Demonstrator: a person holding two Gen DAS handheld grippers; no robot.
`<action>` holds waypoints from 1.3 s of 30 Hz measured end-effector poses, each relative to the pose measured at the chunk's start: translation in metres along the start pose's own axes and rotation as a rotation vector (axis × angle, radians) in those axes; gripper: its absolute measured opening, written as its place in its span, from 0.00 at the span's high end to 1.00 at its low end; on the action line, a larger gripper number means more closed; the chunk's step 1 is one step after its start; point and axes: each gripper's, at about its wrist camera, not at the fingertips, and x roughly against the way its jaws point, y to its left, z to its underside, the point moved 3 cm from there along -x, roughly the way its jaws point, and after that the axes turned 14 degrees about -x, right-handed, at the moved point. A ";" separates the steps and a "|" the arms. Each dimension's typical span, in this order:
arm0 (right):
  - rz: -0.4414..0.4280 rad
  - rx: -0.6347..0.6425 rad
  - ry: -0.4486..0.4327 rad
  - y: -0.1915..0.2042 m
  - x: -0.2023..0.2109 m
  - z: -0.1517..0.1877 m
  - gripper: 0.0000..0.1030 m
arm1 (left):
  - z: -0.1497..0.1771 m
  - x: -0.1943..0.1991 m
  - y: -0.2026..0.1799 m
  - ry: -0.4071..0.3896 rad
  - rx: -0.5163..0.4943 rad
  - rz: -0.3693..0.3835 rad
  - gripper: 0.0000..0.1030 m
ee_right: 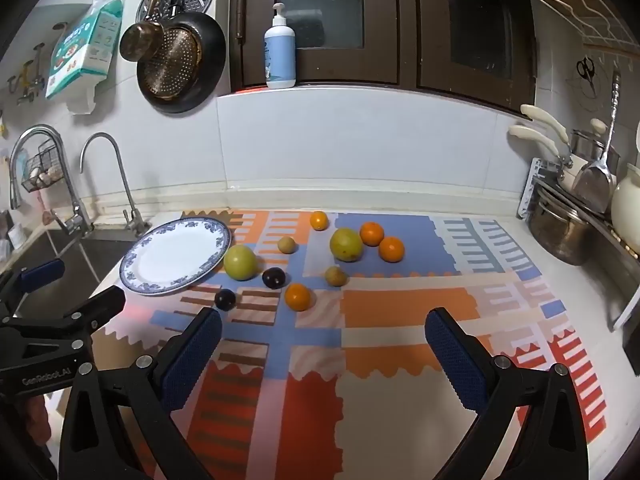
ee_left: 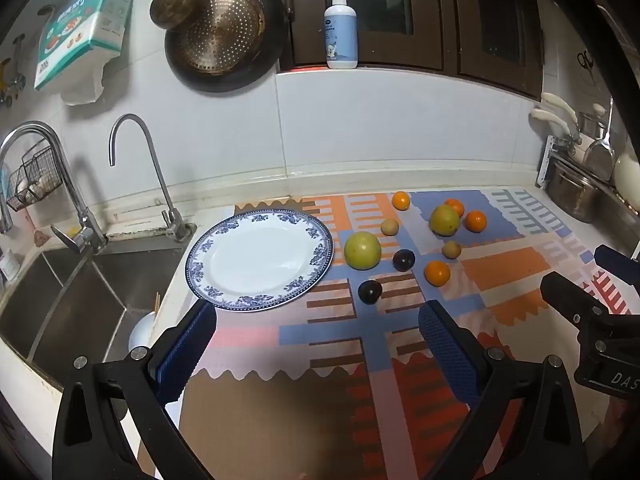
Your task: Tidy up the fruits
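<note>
A blue-rimmed white plate [ee_left: 200,256] [ee_right: 132,264] lies bare on the patterned mat [ee_left: 300,360] beside the sink. Right of it lie loose fruits: two yellow-green ones [ee_left: 362,251] [ee_left: 444,220], several oranges [ee_left: 437,273] [ee_right: 297,297], two dark plums [ee_left: 369,292] [ee_left: 403,260] and two small tan fruits [ee_left: 389,227]. My left gripper [ee_left: 318,340] is open and empty, near the plate's front edge. My right gripper [ee_right: 324,344] is open and empty, in front of the fruits.
A steel sink [ee_left: 60,304] with two taps [ee_left: 136,160] lies left of the plate. A steel pot [ee_right: 560,232] and utensil rack stand at the right. Pans [ee_left: 224,36] hang on the back wall and a pump bottle [ee_left: 341,32] stands on the sill.
</note>
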 end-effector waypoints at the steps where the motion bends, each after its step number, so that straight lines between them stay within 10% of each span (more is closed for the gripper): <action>1: 0.000 -0.001 0.000 0.000 0.000 0.000 0.00 | 0.000 -0.001 0.001 0.003 0.010 0.010 0.00; 39: -0.007 -0.009 0.008 0.001 -0.003 0.001 0.00 | -0.005 0.002 0.004 -0.017 0.003 0.002 0.00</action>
